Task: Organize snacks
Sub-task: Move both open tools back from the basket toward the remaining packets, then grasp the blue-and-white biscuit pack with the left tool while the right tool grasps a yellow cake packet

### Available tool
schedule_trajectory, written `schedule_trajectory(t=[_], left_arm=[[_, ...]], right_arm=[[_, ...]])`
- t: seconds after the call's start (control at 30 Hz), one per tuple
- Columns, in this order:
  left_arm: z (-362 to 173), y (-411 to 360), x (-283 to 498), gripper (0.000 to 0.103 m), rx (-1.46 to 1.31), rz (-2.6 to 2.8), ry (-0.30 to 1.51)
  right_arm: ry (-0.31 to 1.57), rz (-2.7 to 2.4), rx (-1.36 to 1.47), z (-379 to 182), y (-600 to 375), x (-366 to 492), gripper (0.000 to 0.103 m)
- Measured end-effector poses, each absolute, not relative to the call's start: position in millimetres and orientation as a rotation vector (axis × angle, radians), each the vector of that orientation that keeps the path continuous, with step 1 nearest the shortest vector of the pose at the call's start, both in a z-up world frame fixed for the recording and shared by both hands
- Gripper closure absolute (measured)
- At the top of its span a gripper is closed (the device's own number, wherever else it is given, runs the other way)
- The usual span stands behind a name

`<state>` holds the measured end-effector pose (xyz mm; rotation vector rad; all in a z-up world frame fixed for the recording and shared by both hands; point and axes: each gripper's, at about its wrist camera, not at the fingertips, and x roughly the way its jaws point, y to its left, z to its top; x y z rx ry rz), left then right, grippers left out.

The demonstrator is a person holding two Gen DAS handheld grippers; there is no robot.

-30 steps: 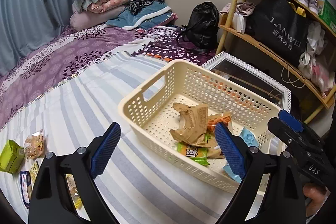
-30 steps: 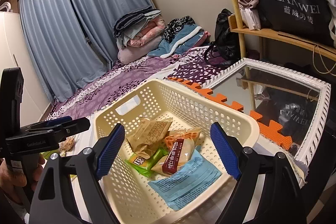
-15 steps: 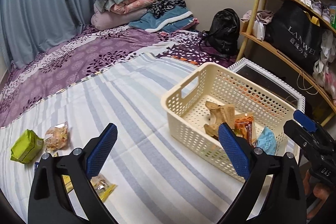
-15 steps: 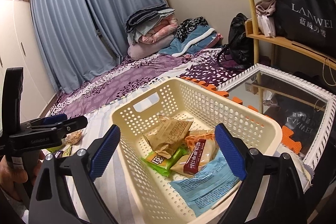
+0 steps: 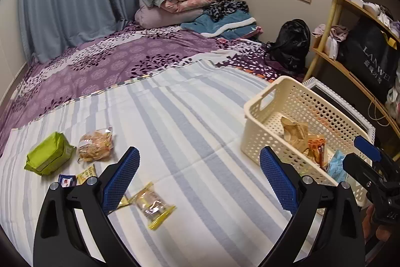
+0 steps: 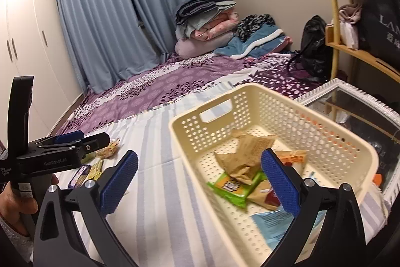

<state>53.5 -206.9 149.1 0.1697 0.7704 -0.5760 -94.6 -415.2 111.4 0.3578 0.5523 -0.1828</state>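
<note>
Where shelves hold it, black bag (image 5: 366, 59) reads "LANWEI".

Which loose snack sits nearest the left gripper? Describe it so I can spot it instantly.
Start at the striped blue-and-white sheet, well left of the cream perforated plastic basket. Just ahead of the open left gripper lies a clear packet with yellow edges, its pale brown contents visible. Unlike the lime-green pack further left, it is see-through.

The room is lit evenly and warmly from overhead, and only soft shadows are cast. Strong fisheye bending and black corners are seen at the edges of both views. Slight motion blur is shown on the basket (image 6: 272, 139) in the right wrist view.
</note>
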Motion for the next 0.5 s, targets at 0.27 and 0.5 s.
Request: schedule_trajectory(t=[0.27,0.5], left_arm=[[134,-153,68,0.003,0.121,-0.490,0.810],[114,-88,86,0.003,0.076,-0.361,0.857]], right_arm=[[0.637,-0.071,0.307,102,-369,-64,0.005],[0.743,0.010,0.265,82,-329,-37,0.005]])
